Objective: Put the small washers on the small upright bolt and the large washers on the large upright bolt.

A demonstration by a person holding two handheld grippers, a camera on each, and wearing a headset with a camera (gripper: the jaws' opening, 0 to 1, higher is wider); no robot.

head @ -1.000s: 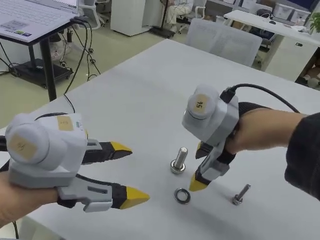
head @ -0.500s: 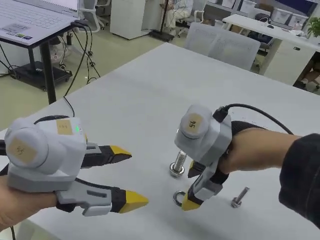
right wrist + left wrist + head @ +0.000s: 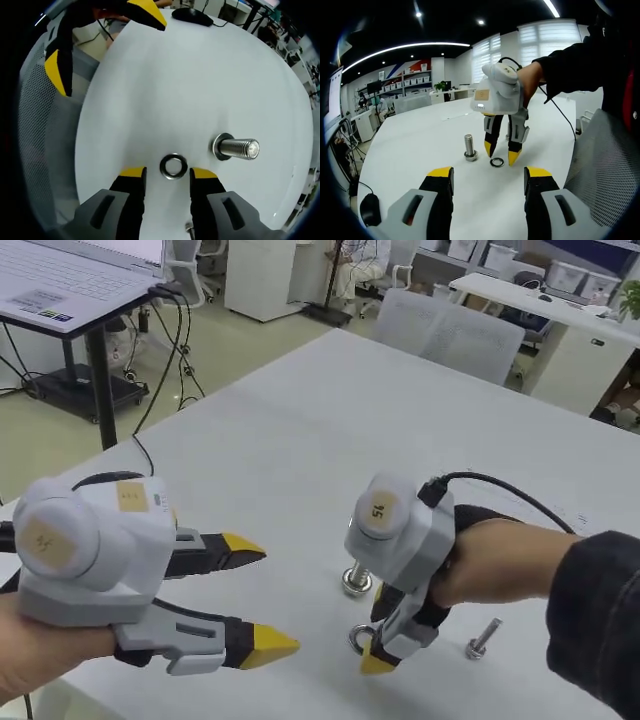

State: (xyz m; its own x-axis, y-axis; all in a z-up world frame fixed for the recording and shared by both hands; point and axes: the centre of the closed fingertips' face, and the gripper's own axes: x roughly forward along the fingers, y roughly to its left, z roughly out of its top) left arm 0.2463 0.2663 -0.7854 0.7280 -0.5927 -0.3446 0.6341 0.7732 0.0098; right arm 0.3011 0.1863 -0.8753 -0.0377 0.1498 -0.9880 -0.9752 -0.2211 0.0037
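Observation:
A large washer (image 3: 357, 639) lies flat on the white table (image 3: 300, 440), just in front of the large upright bolt (image 3: 356, 580). My right gripper (image 3: 377, 632) points down at it and is open; its yellow fingertips (image 3: 133, 173) stand on either side of the washer (image 3: 173, 165), close to the tabletop. The large bolt (image 3: 235, 148) is just beyond the right-hand tip. A small bolt (image 3: 482, 636) stands further right. My left gripper (image 3: 258, 596) hovers open at the lower left, nothing between its jaws, and faces the right gripper (image 3: 500, 153), the washer (image 3: 496, 162) and the bolt (image 3: 469, 147).
A laptop (image 3: 70, 275) sits on a side stand at the far left with cables hanging from it. A grey chair (image 3: 445, 325) stands behind the table's far edge. A black mouse (image 3: 190, 16) lies near the table's left edge.
My right gripper has dropped down and toward me, from beside the large bolt to the washer, which its tips now straddle. The left gripper has hardly moved.

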